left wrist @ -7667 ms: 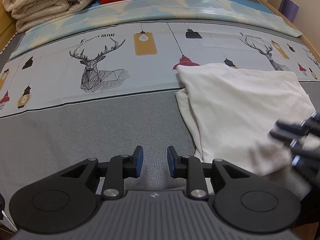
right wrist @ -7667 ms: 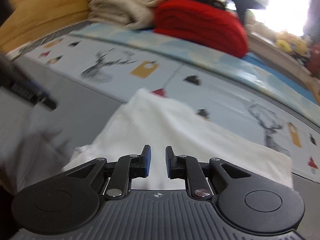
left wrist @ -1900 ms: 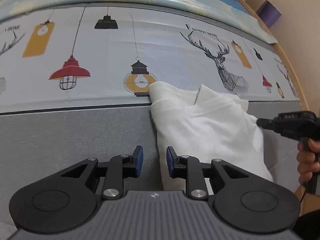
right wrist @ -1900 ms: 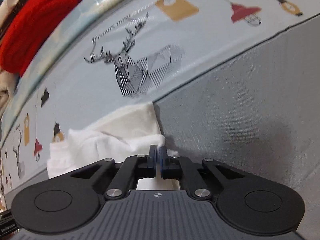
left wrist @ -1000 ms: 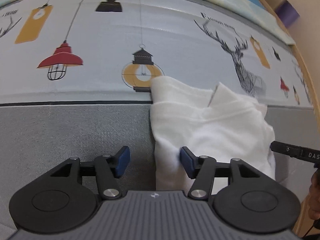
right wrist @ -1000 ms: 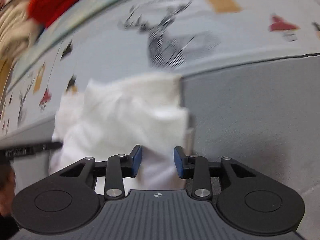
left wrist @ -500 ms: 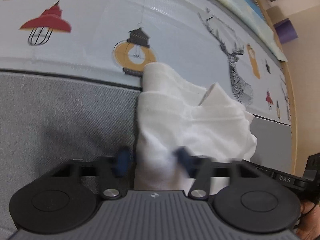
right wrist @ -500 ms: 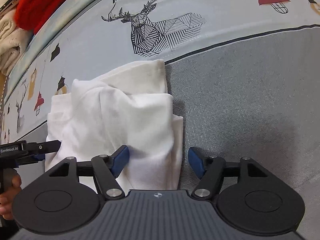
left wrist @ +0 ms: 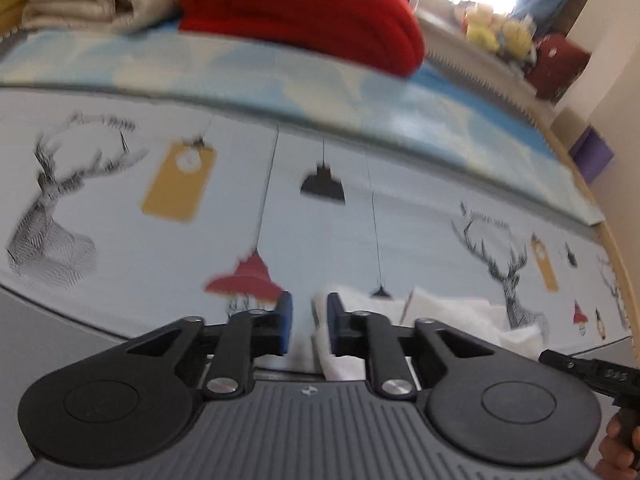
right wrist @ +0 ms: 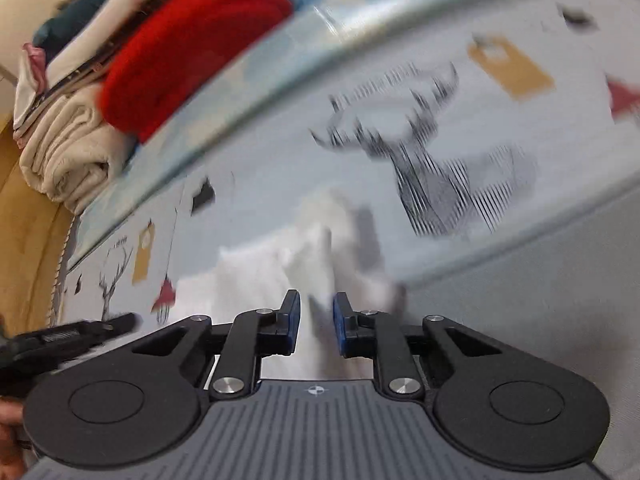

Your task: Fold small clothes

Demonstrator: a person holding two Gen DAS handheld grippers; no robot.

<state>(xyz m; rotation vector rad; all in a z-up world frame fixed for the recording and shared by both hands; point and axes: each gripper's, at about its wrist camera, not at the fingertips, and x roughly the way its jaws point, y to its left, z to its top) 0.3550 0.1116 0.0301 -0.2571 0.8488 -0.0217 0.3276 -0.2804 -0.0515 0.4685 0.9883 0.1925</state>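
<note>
We hold the white garment (left wrist: pixel 448 316) bunched on the printed bedsheet (left wrist: pixel 360 220), its long axis running from our left gripper (left wrist: pixel 309 328) toward our right gripper (right wrist: pixel 316 326). Both jaws have just been closing and pinch cloth at opposite ends.

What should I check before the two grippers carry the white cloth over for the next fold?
1. Left gripper has cloth between its pads: ok; its jaws have just been closing on the white garment.
2. Right gripper has cloth between its pads: ok; its jaws have just been closing too.
3. Both grips firm: cannot tell, gaps remain and the frames are blurred.
4. Garment edges even: not ok, it looks bunched.
5. Printed sheet ahead free for laying down: ok.
</note>
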